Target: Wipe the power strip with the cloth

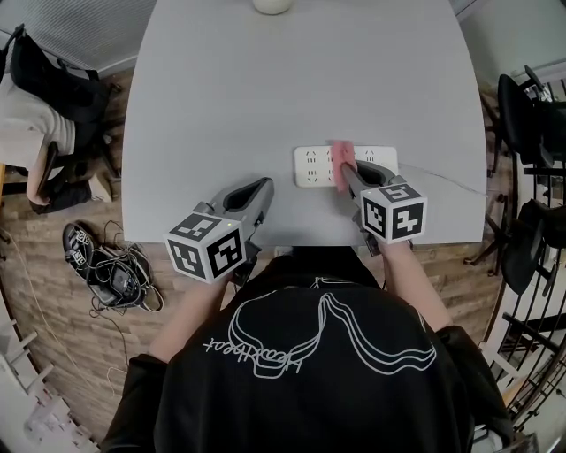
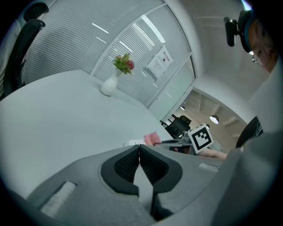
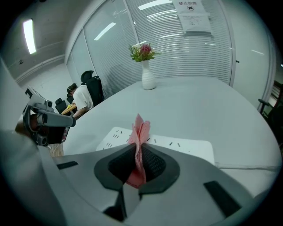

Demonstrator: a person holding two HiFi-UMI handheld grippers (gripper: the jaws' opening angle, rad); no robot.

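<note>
Right gripper (image 3: pixel 138 164): my jaws pinching soft pink folded cloth (image 3: pixel 141 130), free edge sticking out past tips. Cloth light, limp, likely buckles under push; best held low near fold, bunched edge pressed flat.

Left gripper (image 2: pixel 139 154): my jaws pressed together, nothing between, near front table edge, apart from strip.

Cloth over middle of white flat plastic power strip (image 3: pixel 185 145) on pale grey table (image 3: pixel 199 110); contact unclear. Strip rigid, smooth, probably light, may skid when rubbed; pin one end with left jaws.

Far end: white vase with flowers (image 3: pixel 147 78).

Two hand-held grippers (image 1: pixel 264 184) (image 1: pixel 346 169), one power strip (image 1: pixel 311 165), one cloth (image 1: pixel 341 151), one vase (image 1: pixel 272 5)
</note>
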